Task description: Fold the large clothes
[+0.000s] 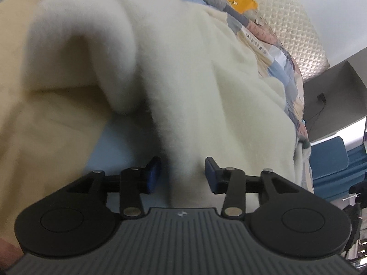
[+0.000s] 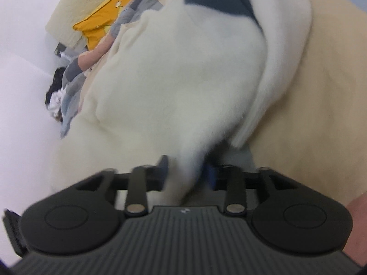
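Both tools tilt downward over the bed. The left tool (image 1: 182, 175) stands open around a fold of white fleece garment (image 1: 183, 80); the right tool (image 2: 187, 171) likewise, pads apart.

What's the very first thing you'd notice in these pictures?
A big fluffy cream-white fleece garment fills the middle of both views, lying on a pale yellow bedsheet. A strip of it runs between the blue-padded fingers of the left gripper and the right gripper, both open. A bright yellow pillow lies at the far end.
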The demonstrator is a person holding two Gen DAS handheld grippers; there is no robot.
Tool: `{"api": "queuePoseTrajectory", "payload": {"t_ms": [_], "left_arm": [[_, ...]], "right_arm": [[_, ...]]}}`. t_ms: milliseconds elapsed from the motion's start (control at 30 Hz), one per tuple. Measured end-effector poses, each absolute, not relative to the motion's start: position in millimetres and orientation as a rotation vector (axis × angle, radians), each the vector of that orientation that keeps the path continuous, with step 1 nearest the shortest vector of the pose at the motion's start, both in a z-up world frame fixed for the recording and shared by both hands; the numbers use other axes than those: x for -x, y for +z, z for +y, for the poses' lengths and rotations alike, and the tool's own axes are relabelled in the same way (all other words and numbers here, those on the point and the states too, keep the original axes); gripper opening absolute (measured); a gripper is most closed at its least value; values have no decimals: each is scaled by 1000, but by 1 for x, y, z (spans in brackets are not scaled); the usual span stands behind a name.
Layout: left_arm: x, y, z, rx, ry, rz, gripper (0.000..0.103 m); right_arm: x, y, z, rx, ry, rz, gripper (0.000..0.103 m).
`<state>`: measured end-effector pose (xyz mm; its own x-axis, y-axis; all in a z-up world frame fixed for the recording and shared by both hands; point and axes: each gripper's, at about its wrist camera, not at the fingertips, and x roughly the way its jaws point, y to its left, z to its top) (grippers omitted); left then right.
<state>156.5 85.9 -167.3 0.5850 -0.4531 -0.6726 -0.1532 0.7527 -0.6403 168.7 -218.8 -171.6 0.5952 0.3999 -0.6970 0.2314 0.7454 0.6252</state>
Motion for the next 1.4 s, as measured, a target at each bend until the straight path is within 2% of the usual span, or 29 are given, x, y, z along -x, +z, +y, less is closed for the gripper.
{"api": "queuePoseTrajectory", "payload": {"t_ms": [267,567,733,967,1067,1100,1133,1200,1300,1400], "left_arm": [[-161,-172,80,760,-229,939,53],[-163,-173,76,787,-255,917,51],[-161,-171,78,807,-260,892,51],[-165,-174,75,796,-233,910,49],[-169,-178,77,792,-203,924,40],[-170,-180,77,792,-197,928,32],[-170,-181,77,789,-191,929,28],[-170,-181,78,786,-195,926,20],[-165,-175,76,765,-215,890,14],[-159,-164,75,751,-250,825,13]], "right_arm": [[-176,-180,-197,-777,162,962,47],[-176,-176,-206,-892,181,874,46],[-171,-164,-216,-958,211,764,46],[-180,-178,-207,-897,168,844,46],[-184,-182,-208,-861,152,861,45],[-184,-183,-207,-843,155,864,40],[-184,-183,-206,-819,159,866,28],[-183,-182,-205,-775,166,861,23],[-182,-176,-201,-742,178,834,18],[-175,-166,-200,-722,193,776,16]]}}
